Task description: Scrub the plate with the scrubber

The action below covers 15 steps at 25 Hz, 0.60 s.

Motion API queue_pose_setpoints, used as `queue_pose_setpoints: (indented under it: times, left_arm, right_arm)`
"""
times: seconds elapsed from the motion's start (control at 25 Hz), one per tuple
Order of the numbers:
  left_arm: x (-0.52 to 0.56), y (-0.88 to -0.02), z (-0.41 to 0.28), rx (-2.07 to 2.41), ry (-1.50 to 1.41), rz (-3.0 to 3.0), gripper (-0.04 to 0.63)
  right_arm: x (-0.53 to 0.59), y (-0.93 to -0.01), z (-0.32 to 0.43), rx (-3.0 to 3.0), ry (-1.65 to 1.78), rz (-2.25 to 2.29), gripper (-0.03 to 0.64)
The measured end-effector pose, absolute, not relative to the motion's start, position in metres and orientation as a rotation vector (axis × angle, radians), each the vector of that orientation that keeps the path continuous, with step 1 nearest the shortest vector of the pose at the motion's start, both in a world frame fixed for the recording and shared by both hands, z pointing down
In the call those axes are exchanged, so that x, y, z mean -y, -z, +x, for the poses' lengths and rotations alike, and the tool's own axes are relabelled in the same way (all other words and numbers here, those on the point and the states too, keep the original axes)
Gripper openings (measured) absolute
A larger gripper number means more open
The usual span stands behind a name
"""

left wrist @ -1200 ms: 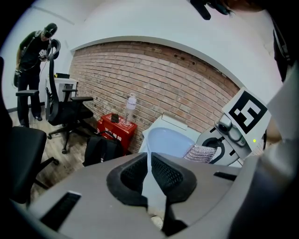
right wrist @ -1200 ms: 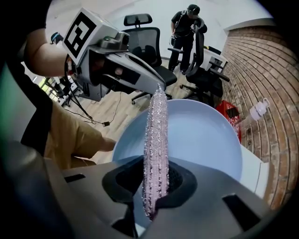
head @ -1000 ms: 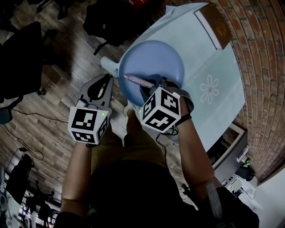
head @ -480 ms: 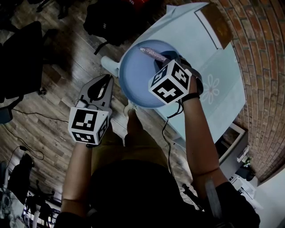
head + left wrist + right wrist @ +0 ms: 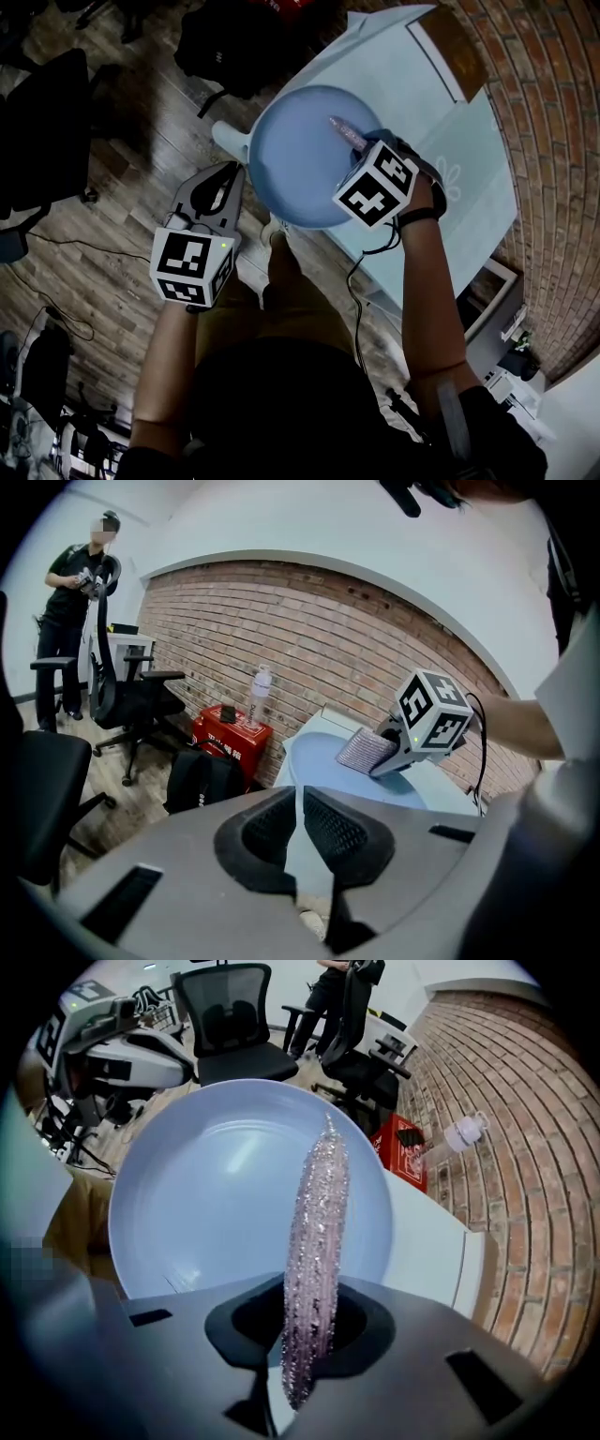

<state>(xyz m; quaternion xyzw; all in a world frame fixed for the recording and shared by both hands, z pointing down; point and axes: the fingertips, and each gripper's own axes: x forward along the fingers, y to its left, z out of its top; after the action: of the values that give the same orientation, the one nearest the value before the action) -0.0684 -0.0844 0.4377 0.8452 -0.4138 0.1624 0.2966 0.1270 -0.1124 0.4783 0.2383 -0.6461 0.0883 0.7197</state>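
Observation:
A round light-blue plate (image 5: pixel 305 155) is held over the near edge of the table. My left gripper (image 5: pixel 236 172) is shut on its left rim; in the left gripper view the thin rim (image 5: pixel 298 841) runs between the black pads (image 5: pixel 333 832). My right gripper (image 5: pixel 364 157) is over the plate's right side, pointing steeply down. It is shut on a sparkly pinkish-silver scrubber (image 5: pixel 347 133). In the right gripper view the scrubber (image 5: pixel 317 1232) stands edge-on out of the jaws over the plate's inside (image 5: pixel 211 1194). The left gripper view shows the scrubber (image 5: pixel 366 750) resting on the plate (image 5: pixel 314 757).
The table has a light-blue cloth (image 5: pixel 441 122) and stands against a brick wall (image 5: pixel 553 141). A brown board (image 5: pixel 459 42) lies at its far corner. On the wooden floor are a black bag (image 5: pixel 202 778), a red box (image 5: pixel 230 731), a bottle (image 5: pixel 260 691) and office chairs (image 5: pixel 131 700). A person (image 5: pixel 80 574) stands at the back.
My right gripper has carried the scrubber from the plate's near part across to its far side, then to its right side, and has tilted. The left gripper and the plate have stayed put.

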Motion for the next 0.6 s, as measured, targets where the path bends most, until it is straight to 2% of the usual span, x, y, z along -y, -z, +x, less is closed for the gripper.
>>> queue_pose_setpoints:
  times: [0.28,0.6]
  left_arm:
    - [0.085,-0.432,-0.066,1.088,-0.432,2.262,0.035]
    - [0.084,-0.426,-0.060,1.075,-0.424,2.281,0.035]
  right_arm:
    - [0.051,-0.478,0.112,1.449,-0.280,0.382,0.087]
    - [0.009,-0.478,0.059,1.542,-0.228,0.205,0.087]
